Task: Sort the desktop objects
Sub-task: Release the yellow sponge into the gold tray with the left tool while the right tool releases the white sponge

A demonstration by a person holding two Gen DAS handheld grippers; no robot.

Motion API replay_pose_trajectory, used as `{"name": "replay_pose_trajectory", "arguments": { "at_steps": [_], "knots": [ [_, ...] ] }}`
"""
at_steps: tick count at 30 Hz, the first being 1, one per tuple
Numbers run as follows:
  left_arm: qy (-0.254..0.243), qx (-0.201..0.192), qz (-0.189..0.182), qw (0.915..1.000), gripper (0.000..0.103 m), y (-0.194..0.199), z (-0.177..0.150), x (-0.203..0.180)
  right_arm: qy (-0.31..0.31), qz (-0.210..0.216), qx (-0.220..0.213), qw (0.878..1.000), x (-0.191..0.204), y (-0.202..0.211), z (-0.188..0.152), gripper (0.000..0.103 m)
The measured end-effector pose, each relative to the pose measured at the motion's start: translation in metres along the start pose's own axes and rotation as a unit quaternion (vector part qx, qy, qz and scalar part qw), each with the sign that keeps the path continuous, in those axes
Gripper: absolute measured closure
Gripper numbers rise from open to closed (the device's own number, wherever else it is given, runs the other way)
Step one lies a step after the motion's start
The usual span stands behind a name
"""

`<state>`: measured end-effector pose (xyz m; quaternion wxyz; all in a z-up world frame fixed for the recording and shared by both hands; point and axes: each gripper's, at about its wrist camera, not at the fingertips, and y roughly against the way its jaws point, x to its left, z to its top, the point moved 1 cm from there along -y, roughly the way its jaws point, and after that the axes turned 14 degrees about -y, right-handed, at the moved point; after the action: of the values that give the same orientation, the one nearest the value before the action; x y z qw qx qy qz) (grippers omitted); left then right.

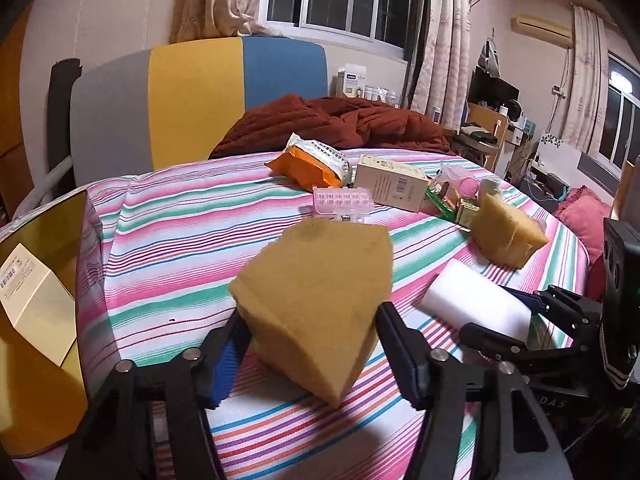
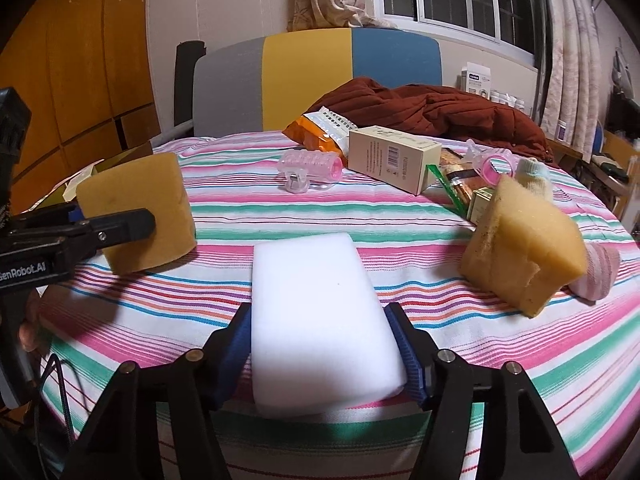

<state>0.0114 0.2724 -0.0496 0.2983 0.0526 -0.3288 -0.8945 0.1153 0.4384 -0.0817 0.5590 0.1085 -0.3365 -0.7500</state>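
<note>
My left gripper (image 1: 310, 354) is shut on a tan sponge block (image 1: 316, 304), held just above the striped cloth; the same sponge (image 2: 138, 216) shows at the left of the right wrist view between the left gripper's fingers (image 2: 120, 220). My right gripper (image 2: 320, 354) is shut on a white foam block (image 2: 320, 320), also visible as the white foam block (image 1: 476, 300) at the right of the left wrist view. A second tan sponge (image 2: 524, 248) rests on the cloth to the right, leaning on a pink sock (image 2: 598, 276).
Further back lie a pink hair roller (image 2: 312, 170), a beige carton (image 2: 392, 158), an orange snack bag (image 2: 324, 130), small bottles and packets (image 2: 480, 176) and a brown quilt (image 2: 440, 114). An open yellow box (image 1: 40, 280) stands at the bed's left edge. A headboard (image 2: 312, 80) rises behind.
</note>
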Motion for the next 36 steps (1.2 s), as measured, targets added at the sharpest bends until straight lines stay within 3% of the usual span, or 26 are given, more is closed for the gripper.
{"name": "replay_pose_trajectory", "arguments": {
  "at_steps": [9,18,25,30,36],
  "knots": [
    [0.004,-0.022,0.005,0.9997,0.045,0.024,0.002,0.003,-0.012,-0.001,0.003,1.0,0.008,0.004,0.002,0.04],
    [0.033,-0.053,0.023,0.9978,0.045,0.073,0.009,0.026,-0.032,0.073,0.002,0.997,0.048,0.01,0.033,0.04],
    [0.073,-0.072,0.076,0.9918,0.045,0.117,-0.003,0.075,-0.014,0.15,0.016,0.988,0.11,0.002,0.058,0.04],
    [0.117,-0.071,0.146,0.9799,0.044,0.143,-0.024,0.131,0.004,0.208,0.035,0.978,0.165,-0.011,0.073,0.04],
    [0.154,-0.04,0.204,0.9659,0.044,0.144,-0.05,0.189,0.011,0.243,0.056,0.968,0.223,-0.039,0.095,0.04]
  ]
}}
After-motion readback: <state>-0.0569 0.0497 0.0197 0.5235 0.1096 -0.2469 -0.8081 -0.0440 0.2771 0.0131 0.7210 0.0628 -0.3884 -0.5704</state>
